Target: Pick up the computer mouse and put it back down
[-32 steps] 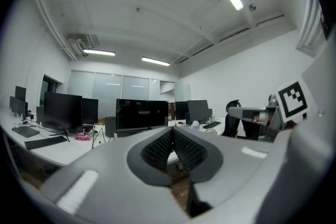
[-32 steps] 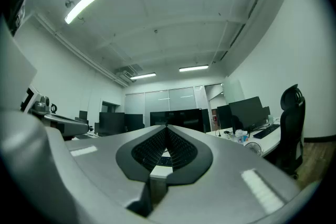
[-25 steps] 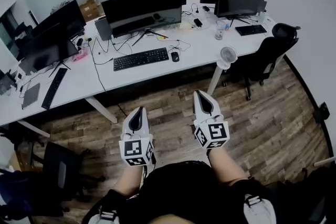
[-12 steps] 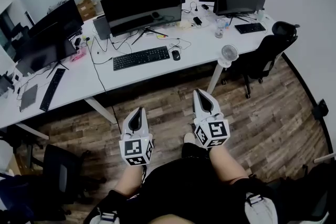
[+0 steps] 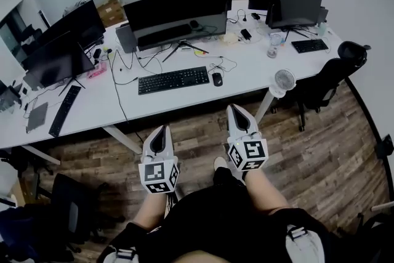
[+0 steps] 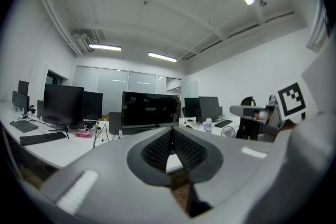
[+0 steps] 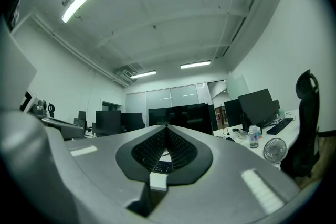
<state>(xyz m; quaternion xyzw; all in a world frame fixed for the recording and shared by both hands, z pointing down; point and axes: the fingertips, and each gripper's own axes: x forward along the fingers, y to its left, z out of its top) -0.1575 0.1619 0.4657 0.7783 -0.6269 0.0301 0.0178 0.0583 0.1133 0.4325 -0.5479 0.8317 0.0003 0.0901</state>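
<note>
- I hold the left gripper (image 5: 161,132) and the right gripper (image 5: 237,114) level and side by side over the wood floor (image 5: 308,151), short of the white desk (image 5: 243,64). Both sets of jaws are fully closed on nothing.
- Compared with a second ago, the desk sits lower and nearer in the head view.
- The computer mouse (image 5: 217,79) lies on the desk, just right of the keyboard (image 5: 173,80).

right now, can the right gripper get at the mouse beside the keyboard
Probably not yet. The right gripper hangs over the floor, short of the desk, with its jaws shut. The mouse lies in the open, right of the keyboard, so nothing blocks it once the person steps closer.
</note>
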